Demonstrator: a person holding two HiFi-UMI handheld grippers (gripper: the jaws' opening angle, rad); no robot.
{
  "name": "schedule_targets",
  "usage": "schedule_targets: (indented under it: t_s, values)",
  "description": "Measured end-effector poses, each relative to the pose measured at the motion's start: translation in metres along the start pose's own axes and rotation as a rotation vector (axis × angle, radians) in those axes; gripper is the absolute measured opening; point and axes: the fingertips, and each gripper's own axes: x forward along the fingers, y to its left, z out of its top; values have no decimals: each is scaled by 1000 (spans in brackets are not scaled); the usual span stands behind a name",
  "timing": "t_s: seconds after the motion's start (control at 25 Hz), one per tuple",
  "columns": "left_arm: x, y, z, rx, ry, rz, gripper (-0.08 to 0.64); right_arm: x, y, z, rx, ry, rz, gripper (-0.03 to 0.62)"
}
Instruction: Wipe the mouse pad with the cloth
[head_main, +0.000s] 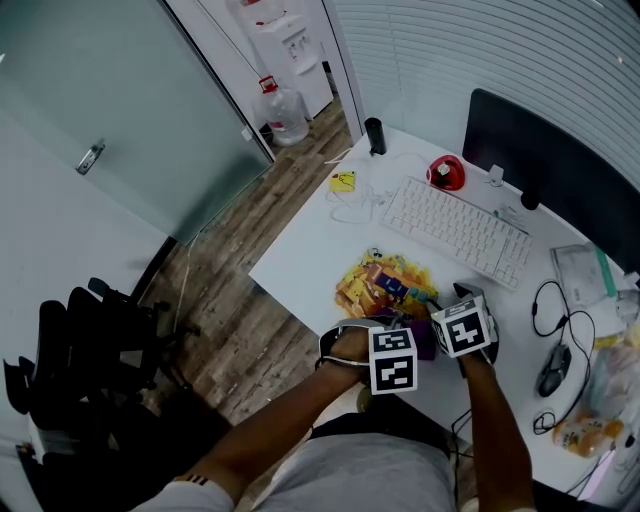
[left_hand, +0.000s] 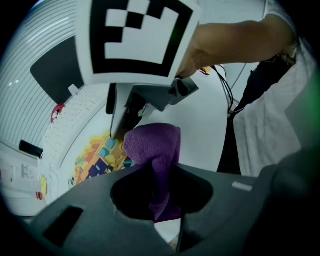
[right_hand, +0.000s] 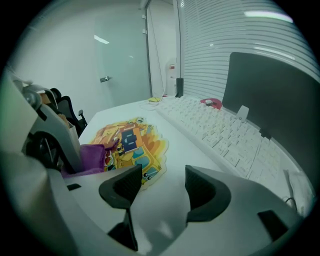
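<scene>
Clamping purple cloth (left_hand: 152, 145) in left gripper (left_hand: 160, 186), at mouse pad (right_hand: 131, 142) edge, right gripper (right_hand: 162, 187) spread, empty.

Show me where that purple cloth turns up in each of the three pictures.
Head view: purple cloth low centre, at the mouse pad's near edge.
Left gripper view: centre, pinched in the left tongs.
Right gripper view: far left.
Shared landmark: the yellow mouse pad, next to the cloth in all three.
</scene>
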Motion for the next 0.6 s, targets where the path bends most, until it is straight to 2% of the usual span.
schedule_targets:
  t_s: [0.32,0.6]
  values:
    - [-12,31,-57,-123,24,21,83,-1,0,-1,7,-9,-13,232]
    - [-25,65,-110,-273,23,29,83,-3,1,-1,7,-2,-20,233]
